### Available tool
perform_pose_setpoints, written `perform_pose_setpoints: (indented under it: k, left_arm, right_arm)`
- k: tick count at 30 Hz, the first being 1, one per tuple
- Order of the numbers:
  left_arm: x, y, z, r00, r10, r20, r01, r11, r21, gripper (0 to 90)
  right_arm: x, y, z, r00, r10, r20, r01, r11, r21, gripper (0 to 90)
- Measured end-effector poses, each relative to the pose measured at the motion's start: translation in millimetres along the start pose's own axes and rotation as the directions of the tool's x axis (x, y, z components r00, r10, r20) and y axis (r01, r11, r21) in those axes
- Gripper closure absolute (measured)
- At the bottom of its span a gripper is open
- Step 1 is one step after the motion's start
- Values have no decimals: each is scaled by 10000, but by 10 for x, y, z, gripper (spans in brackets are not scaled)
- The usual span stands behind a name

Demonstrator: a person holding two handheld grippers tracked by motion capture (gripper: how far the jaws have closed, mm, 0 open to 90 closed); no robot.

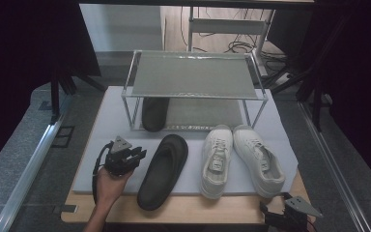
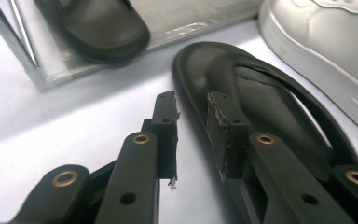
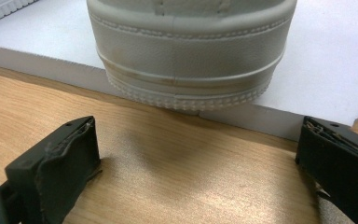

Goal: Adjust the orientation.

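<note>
Beside the black slipper, the left gripper hangs slightly open, empty, probably needing 1 rim grasp next.

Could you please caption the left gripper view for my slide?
Left gripper, jaws open, at the edge of a black slipper on a white mat.

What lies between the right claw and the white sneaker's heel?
Bare wooden table and the white mat's edge, as the right gripper view shows; the open right claw faces the sneaker heel.
</note>
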State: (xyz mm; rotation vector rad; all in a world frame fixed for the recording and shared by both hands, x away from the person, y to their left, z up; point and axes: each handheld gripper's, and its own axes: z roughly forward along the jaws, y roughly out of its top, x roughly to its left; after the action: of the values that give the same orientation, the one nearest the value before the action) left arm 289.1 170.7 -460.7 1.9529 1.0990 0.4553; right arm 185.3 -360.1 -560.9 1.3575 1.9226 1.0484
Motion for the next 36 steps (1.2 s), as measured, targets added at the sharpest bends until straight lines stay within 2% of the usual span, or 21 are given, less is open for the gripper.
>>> perform_pose_setpoints:
  k: [3,7,14,28,31,36]
  left_arm:
    - [-65,-46,-45,9999,92,104,-91,10000,-37,671]
    - [-142,-126,-88,9997,86,235,-85,10000,-34,659]
    - [-220,-218,2,9992,150,370,-161,9994,297,626]
    - [-224,-188,333,9986,-184,490,140,9960,886,660]
    - [-228,-172,362,9991,-176,391,137,9951,978,670]
    - [-183,-141,405,9979,-462,462,406,9925,1156,706]
  right_arm:
    - [0,0,0,10000,-1,2,1,10000,0,0]
    - [0,0,0,10000,-1,0,1,10000,0,0]
    - [1,0,0,10000,4,8,-4,10000,-2,0]
    - [0,0,0,10000,2,4,-2,10000,-6,0]
    - [-1,0,-1,10000,-3,0,3,10000,0,0]
    - [-1,0,-1,10000,-3,-3,3,10000,1,0]
